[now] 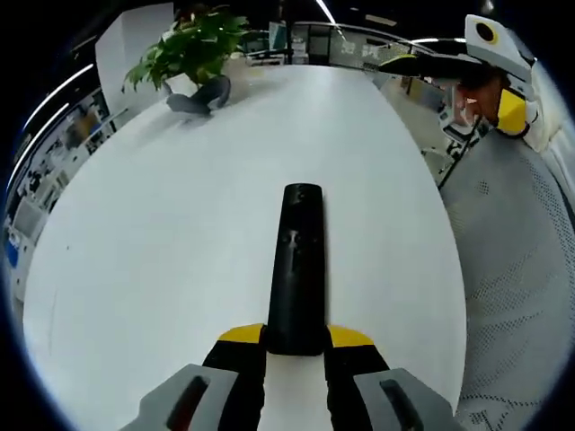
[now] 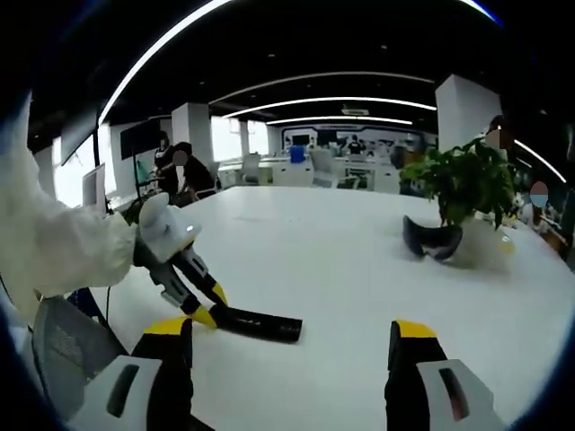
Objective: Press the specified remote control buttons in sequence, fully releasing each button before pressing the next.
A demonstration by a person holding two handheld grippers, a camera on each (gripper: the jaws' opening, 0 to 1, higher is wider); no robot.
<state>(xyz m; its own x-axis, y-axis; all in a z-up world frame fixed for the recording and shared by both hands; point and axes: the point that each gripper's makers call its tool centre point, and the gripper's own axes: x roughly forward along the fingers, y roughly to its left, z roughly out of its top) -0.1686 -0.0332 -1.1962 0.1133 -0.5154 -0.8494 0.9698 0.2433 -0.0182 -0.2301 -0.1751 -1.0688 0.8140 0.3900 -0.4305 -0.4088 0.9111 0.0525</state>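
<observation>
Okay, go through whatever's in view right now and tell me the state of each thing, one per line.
Remote control: black, lying flat on the white table, near end clamped.
Left tool: shut on the remote control's near end.
Right tool: open, jaws wide apart, holding nothing, raised off the table.
Potted plant: upright at the table's far end.
Dark headset-like object: resting on the table beside the plant.

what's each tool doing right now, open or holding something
Left tool: shut on the black remote control, gripped at its near end on the white table.
Right tool: open, holding nothing.
</observation>
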